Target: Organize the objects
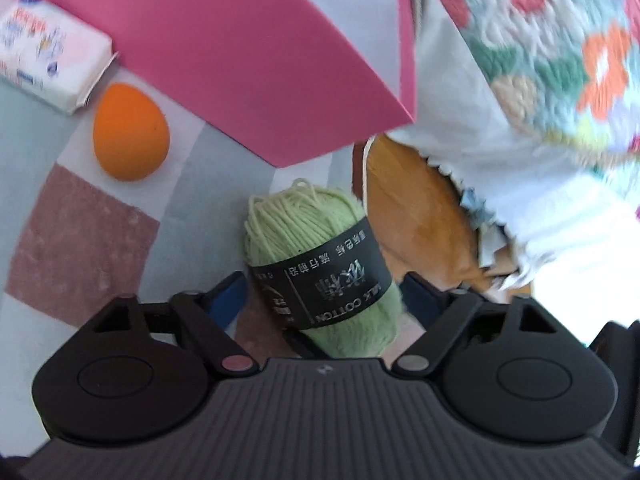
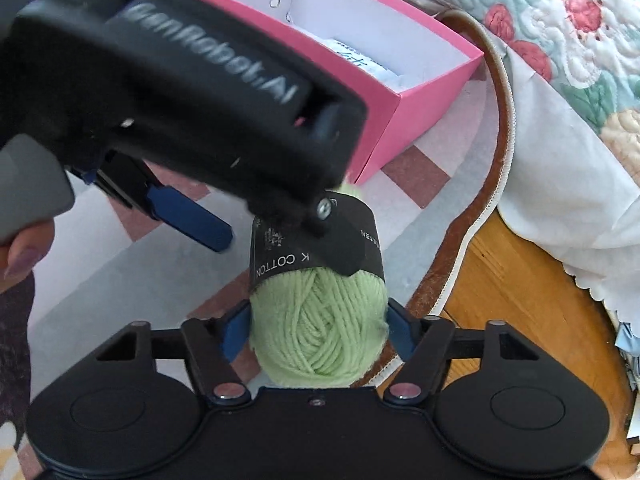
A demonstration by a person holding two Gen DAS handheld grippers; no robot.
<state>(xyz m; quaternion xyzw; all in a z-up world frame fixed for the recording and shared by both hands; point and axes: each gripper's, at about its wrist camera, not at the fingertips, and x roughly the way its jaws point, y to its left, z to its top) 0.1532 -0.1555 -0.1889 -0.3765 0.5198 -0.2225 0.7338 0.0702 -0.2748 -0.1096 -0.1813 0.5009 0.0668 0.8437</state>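
A light green yarn ball (image 1: pixel 300 224) with a black label lies on a checked mat, just in front of a pink box (image 1: pixel 240 60). My left gripper (image 1: pixel 324 300) straddles its labelled middle; in the right wrist view one blue finger (image 2: pixel 192 220) stands a little off the label, so the jaws are open. My right gripper (image 2: pixel 318 332) has the near end of the yarn ball (image 2: pixel 320 344) between its blue pads, which press on both sides. The pink box (image 2: pixel 420 92) is open, with a white packet inside.
An orange egg-shaped sponge (image 1: pixel 130 132) and a white tissue pack (image 1: pixel 44 52) lie left of the box. A flowered quilt (image 2: pixel 560 40) hangs at the right over wooden floor (image 2: pixel 500 300). The mat's brown edge (image 2: pixel 460 240) curves beside the yarn. A person's fingers (image 2: pixel 24 252) hold the left gripper.
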